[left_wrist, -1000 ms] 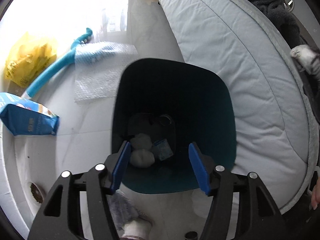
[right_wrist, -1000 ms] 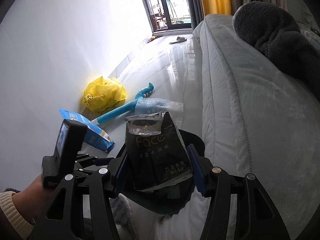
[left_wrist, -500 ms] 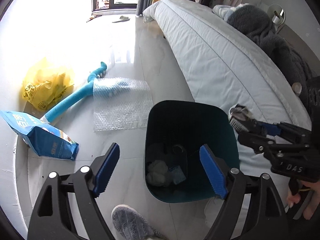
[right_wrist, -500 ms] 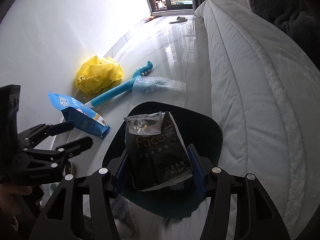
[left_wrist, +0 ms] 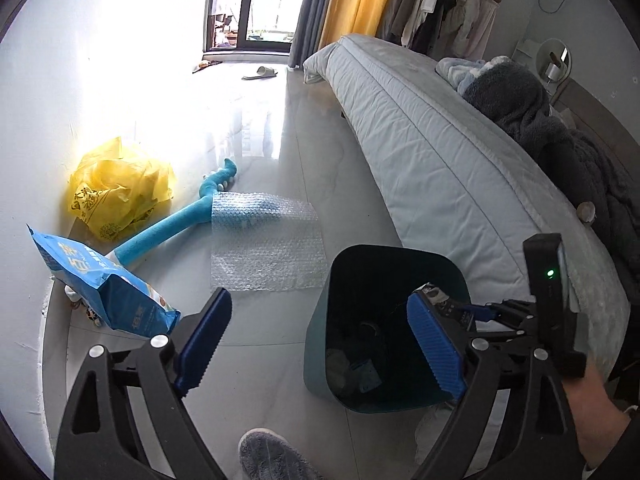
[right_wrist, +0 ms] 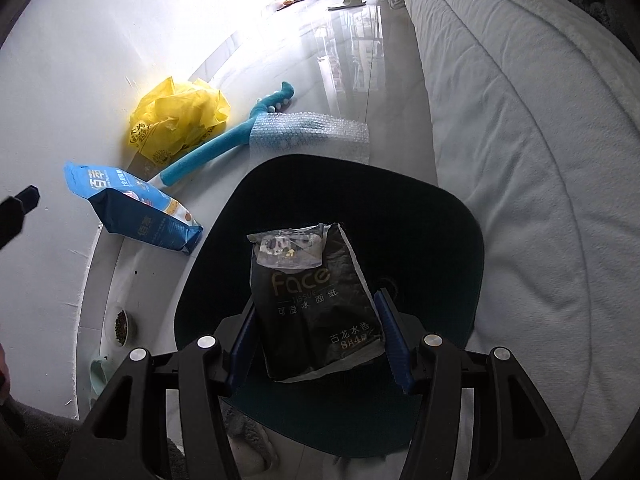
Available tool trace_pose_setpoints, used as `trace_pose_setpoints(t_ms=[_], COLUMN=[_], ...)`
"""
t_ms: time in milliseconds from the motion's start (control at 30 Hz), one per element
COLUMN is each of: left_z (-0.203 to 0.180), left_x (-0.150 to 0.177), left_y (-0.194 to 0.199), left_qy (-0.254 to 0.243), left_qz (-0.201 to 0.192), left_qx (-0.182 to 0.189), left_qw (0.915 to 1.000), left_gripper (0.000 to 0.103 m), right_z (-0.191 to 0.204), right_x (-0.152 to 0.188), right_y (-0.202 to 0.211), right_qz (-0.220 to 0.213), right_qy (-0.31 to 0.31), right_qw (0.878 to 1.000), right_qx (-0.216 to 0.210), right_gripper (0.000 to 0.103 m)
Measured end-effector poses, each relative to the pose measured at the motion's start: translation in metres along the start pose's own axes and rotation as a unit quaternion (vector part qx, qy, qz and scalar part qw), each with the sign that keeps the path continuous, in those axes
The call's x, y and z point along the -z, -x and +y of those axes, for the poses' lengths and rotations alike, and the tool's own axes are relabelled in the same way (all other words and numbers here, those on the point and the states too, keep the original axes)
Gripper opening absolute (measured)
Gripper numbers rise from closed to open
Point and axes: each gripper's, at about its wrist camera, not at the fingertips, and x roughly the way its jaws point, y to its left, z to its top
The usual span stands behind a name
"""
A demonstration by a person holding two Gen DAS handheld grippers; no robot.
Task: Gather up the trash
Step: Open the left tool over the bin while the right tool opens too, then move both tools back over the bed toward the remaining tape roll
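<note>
My right gripper (right_wrist: 316, 344) pinches a black tissue pack (right_wrist: 314, 300) at frame centre, right over the mouth of the dark bin (right_wrist: 400, 208). I judge this the drop-in step: next I spread the jaws. My left gripper (left_wrist: 320, 344) has just been opening, nothing between its jaws; the bubble wrap (left_wrist: 264, 240) at mid-frame looks its likely next pickup.

bin mouth (right_wrist: 460, 216): open above | right: bed (right_wrist: 540, 160) close | left: blue bag (right_wrist: 132, 208), floor clutter
</note>
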Motion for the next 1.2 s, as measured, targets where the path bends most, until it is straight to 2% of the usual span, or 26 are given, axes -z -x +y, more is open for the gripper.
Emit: trace_pose_setpoints(t_ms=[200,300,400,600,800,1000,1200], left_z=[-0.002,-0.007,-0.012,-0.029,-0.049,-0.084,-0.130], left_x=[-0.008,-0.013,-0.020,-0.031,-0.041,-0.052,-0.058], left_y=[0.023,0.036,0.048,0.066,0.072,0.075,0.078], left_qy=[-0.009,-0.013,-0.018,-0.040,-0.035,-0.040,-0.063], left_qz=[-0.034,-0.060,-0.081,-0.117,-0.137,-0.140,-0.145], left_qx=[0.022,0.034,0.042,0.031,0.054,0.087,0.098], left_qw=[0.9991,0.9976,0.9957,0.9918,0.9884,0.9855,0.9825], left_gripper=[0.092,0.094,0.094,0.095,0.097,0.097,0.097], right_z=[0.009,0.008,0.010,0.011,0.008,-0.015,-0.048], right_x=[0.003,0.003,0.001,-0.004,-0.004,-0.004,0.002], right_y=[-0.016,-0.013,-0.003,0.030,0.071,0.118,0.159], right_qz=[0.014,0.007,-0.012,-0.055,-0.100,-0.151,-0.188], right_qy=[0.002,-0.001,0.004,0.026,0.058,0.053,0.045], right_qw=[1.000,1.000,1.000,0.998,0.993,0.987,0.981], right_qx=[0.008,0.012,0.015,0.000,-0.005,-0.014,0.007], right_gripper=[0.060,0.069,0.072,0.072,0.072,0.072,0.074])
